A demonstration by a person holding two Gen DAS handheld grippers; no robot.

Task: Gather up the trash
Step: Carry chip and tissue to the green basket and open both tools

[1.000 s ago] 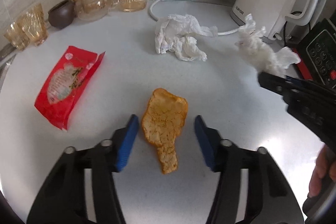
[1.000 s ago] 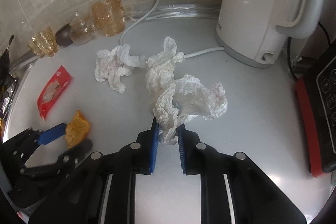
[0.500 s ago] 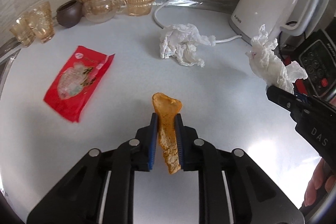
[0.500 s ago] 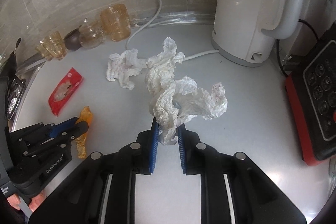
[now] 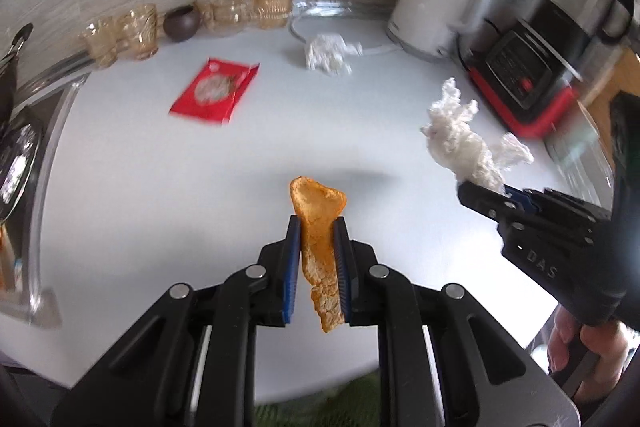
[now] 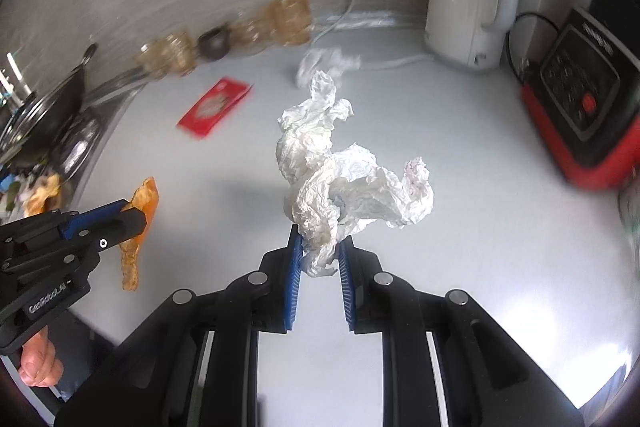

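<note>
My left gripper point(image 5: 317, 227) is shut on an orange peel point(image 5: 318, 227), which hangs lifted above the white counter point(image 5: 160, 187). The right wrist view shows the same peel point(image 6: 138, 227) at the left, in the left gripper point(image 6: 128, 217). My right gripper point(image 6: 319, 239) is shut on a crumpled white tissue point(image 6: 340, 183), also held up off the counter; in the left wrist view that tissue point(image 5: 464, 147) sticks out of the right gripper point(image 5: 476, 193) at the right. A red snack wrapper point(image 5: 214, 93) and a second crumpled tissue point(image 5: 328, 53) lie on the counter further back.
Amber glasses point(image 5: 132, 31), a glass teapot and a dark small pot point(image 5: 181, 23) line the back wall. A white kettle point(image 5: 436, 11) with its cord and a red-and-black appliance point(image 5: 520, 75) stand at the back right. A sink with a pan point(image 6: 52, 115) lies at the left.
The left jaws closed on the orange peel and lifted it. Both grippers have pulled back and risen, so the counter and its objects look farther away.
</note>
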